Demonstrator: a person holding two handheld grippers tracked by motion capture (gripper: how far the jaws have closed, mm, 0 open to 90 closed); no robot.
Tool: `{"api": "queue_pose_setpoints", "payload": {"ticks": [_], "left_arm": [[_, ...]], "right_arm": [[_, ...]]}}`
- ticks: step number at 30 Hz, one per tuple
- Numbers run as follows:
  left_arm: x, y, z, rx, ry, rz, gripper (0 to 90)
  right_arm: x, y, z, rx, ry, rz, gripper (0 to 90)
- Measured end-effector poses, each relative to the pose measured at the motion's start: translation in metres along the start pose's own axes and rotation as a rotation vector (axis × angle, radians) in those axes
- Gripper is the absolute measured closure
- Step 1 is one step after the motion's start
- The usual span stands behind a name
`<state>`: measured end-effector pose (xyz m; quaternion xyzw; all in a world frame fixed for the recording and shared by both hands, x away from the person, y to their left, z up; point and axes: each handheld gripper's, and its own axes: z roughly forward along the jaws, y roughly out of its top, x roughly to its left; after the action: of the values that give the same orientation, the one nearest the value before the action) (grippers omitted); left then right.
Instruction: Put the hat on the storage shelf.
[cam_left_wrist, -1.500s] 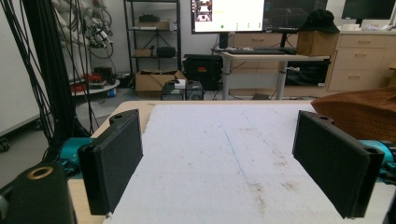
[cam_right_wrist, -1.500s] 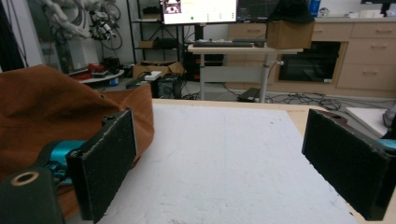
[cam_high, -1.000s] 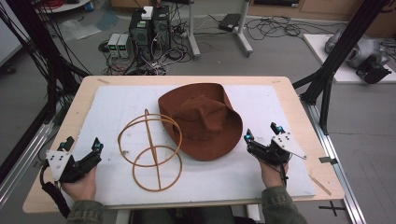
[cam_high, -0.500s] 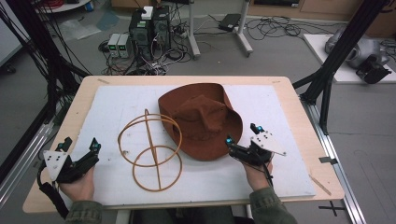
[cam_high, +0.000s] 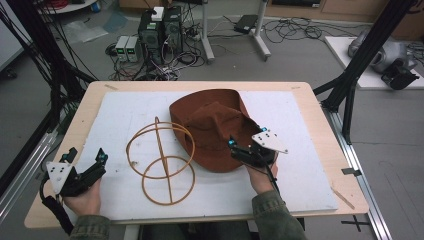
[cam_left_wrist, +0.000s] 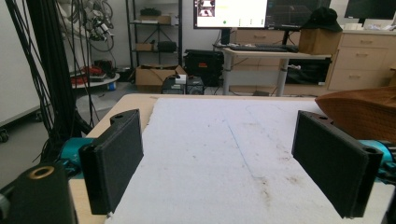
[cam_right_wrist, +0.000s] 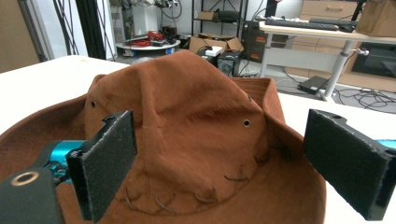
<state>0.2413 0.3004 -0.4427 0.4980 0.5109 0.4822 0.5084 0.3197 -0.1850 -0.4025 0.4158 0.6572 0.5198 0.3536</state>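
Your hat (cam_high: 215, 127) lies crown-up on the white mat (cam_high: 120, 115) mid-bench, beside the wire stand (cam_high: 161, 159). It looks like soft, light suede that will sag, so pinch the near brim. Its long axis seems to run from you toward the far edge. Right tongs (cam_high: 248, 149) hang released over the brim; left tongs (cam_high: 86, 161) are released too, well apart.

A lab or workshop: black frame posts (cam_high: 357, 60) flank the desk (cam_high: 320, 130), computer towers (cam_high: 161, 31) and tangled cables (cam_high: 295, 27) sit on the floor, and monitors (cam_left_wrist: 231, 13), shelves (cam_left_wrist: 154, 32) and cardboard boxes (cam_left_wrist: 154, 77) line the back.
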Motion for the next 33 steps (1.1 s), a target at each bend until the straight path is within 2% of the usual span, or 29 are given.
{"api": "queue_pose_setpoints", "payload": {"ticks": [8,10,15,20,24,29,33], "left_arm": [[-0.002,0.000,0.001,0.002,-0.006,0.005,16.6],[-0.002,0.000,0.001,0.000,-0.004,0.002,16.6],[0.000,0.000,0.000,0.000,-0.001,-0.004,16.6],[-0.001,0.000,0.000,0.004,-0.006,-0.011,16.6],[-0.002,0.000,-0.001,-0.004,-0.009,-0.011,16.6],[-0.003,0.000,-0.001,0.002,-0.012,-0.014,16.6],[-0.004,0.001,-0.001,0.006,-0.018,0.003,16.6]], "right_arm": [[0.009,0.009,0.016,0.009,0.002,0.024,9.4],[0.010,0.012,0.025,0.016,-0.002,0.038,9.4],[0.016,0.019,0.036,0.015,-0.015,0.041,9.4],[0.021,0.024,0.049,0.048,-0.003,0.045,9.4],[0.025,0.029,0.057,0.038,-0.002,0.057,9.4],[0.027,0.031,0.067,0.071,0.004,0.068,9.4],[0.030,0.029,0.075,0.098,0.020,0.076,9.4]]}}
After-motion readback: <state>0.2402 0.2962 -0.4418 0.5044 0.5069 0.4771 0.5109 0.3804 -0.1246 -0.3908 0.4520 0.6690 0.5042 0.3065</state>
